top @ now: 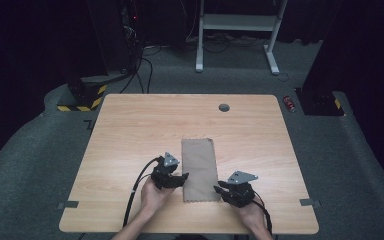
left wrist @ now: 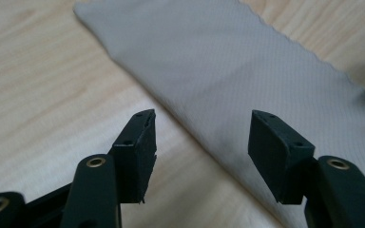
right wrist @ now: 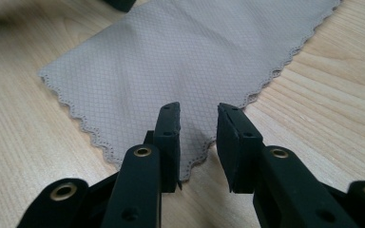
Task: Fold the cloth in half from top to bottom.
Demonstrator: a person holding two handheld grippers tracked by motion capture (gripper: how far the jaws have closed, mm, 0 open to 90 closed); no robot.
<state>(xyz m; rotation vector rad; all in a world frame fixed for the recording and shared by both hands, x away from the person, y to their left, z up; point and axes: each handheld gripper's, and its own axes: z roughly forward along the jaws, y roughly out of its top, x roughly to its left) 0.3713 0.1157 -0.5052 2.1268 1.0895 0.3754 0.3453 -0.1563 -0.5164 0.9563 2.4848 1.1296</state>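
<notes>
While I look down from the high view, the grey cloth [top: 199,169] lies flat on the wooden table [top: 130,130], folded into a long strip that runs away from me, and my two grippers sit at its near end, one on each side.

My left gripper [top: 179,179] is at the cloth's left edge, with its jaws spread wide. In the left gripper view that gripper [left wrist: 202,142] straddles the folded edge: the cloth [left wrist: 228,66] passes under the far-side finger and fills the gap ahead of the tips, while the other finger [left wrist: 138,147] stands over bare wood. Nothing is pinched between them.

My right gripper [top: 222,189] is at the near right corner. In the right gripper view its jaws [right wrist: 198,137] stand a narrow gap apart (not closed on anything), and the scalloped corner of the cloth [right wrist: 171,61] lies just under and ahead of the tips, with one finger [right wrist: 168,137] over the fabric and the other over wood just beside the hem. I cannot tell whether the tips touch the cloth.
</notes>
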